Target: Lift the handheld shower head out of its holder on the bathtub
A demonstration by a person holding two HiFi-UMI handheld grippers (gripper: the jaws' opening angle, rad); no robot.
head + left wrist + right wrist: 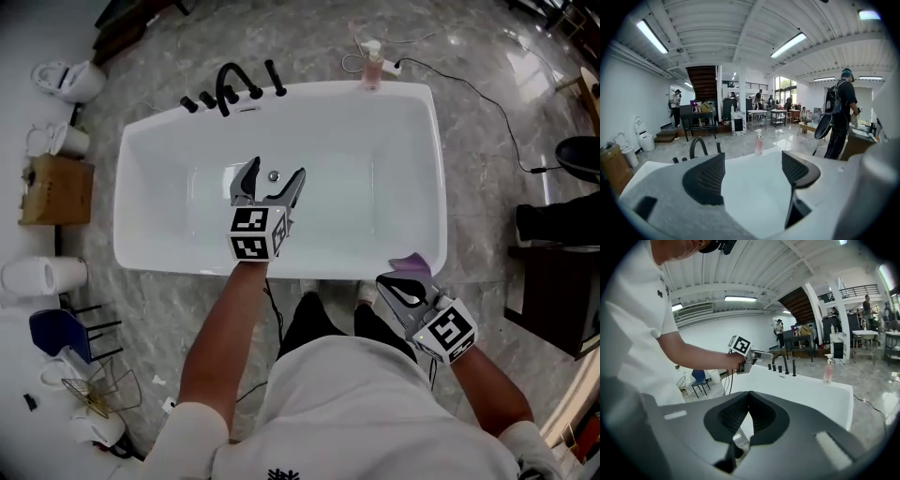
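Shower head (275, 79) stands (black, upright) on bathtub (412, 103) rim.

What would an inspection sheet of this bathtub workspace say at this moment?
Surface: white bathtub, nothing lying in its basin.
Job's things: black handheld shower head upright in its holder on the far rim.
Clutter: pink pump bottle at the far rim.
Grippers: left tool over the basin, jaws apart, empty; right tool near the front rim, jaws together, empty.
Cables: black cable on the floor right of the tub.
Surroundings: toilets, cardboard box, blue chair at left.
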